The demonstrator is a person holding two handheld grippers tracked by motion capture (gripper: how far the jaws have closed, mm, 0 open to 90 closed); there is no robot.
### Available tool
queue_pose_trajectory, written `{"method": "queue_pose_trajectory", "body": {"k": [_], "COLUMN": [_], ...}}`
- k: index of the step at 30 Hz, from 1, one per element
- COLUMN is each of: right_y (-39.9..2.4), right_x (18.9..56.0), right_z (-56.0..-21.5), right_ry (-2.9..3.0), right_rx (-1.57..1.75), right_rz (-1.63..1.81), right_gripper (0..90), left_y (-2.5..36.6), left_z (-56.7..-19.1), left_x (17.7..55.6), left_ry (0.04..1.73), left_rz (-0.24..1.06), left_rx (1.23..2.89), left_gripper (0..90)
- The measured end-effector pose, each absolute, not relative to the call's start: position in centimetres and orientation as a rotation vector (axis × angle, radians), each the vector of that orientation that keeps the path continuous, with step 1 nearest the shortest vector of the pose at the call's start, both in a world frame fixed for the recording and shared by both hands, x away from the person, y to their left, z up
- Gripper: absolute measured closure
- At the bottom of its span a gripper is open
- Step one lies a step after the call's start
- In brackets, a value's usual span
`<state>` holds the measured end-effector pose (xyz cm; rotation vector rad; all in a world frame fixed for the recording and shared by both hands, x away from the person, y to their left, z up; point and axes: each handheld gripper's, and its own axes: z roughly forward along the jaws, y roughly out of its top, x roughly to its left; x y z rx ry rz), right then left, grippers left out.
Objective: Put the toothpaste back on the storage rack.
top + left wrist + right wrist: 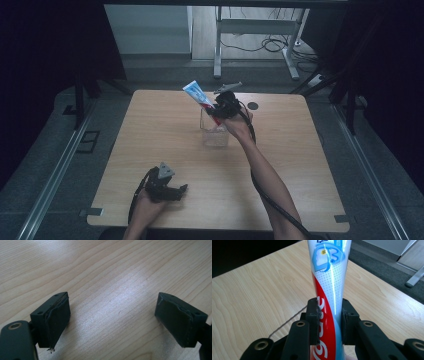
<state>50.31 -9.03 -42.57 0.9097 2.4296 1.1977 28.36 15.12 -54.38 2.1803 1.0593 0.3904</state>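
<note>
Midway across a pale wooden table (150,150), the right gripper (220,111) clamps a toothpaste tube (200,98) directly above a clear plastic container (215,132) that stands near the table's centre. Seen from the high view, the tube tilts up and to the left out of the gripper, its flat blue-and-white end highest, while its red lower part reaches down to the container's rim; whether the tip is already inside cannot be told. The container itself looks square-sided and transparent, with a pale layer at its bottom whose nature cannot be made out. In the right gripper view, the two black jaws press against either side of the toothpaste tube (329,302), gripping it across its red, white and blue print, with the wood grain of the table (249,302) beneath and grey floor (382,272) beyond the edge. Nearer the person, the left gripper (172,191) rests low over the table's front edge, well apart from the container. Its own view shows both padded jaws standing wide open over bare wood (110,290), nothing between them. A small dark round mark (253,106) sits on the tabletop just right of the raised hand.
</note>
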Motion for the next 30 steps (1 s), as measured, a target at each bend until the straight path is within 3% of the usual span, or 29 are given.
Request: {"method": "queue_pose_trajectory", "body": {"k": [30], "right_y": [-9.8], "right_x": [49.9], "right_z": [-44.8], "right_ry": [2.502], "right_rx": [0.915], "right_rz": [1.14], "right_gripper": [69.7], "left_y": [15.1], "left_z": [-54.4], "left_x": [28.4], "left_ry": [1.06], "left_rz": [0.389], "left_rx": [2.178], "left_gripper": [13.0]}}
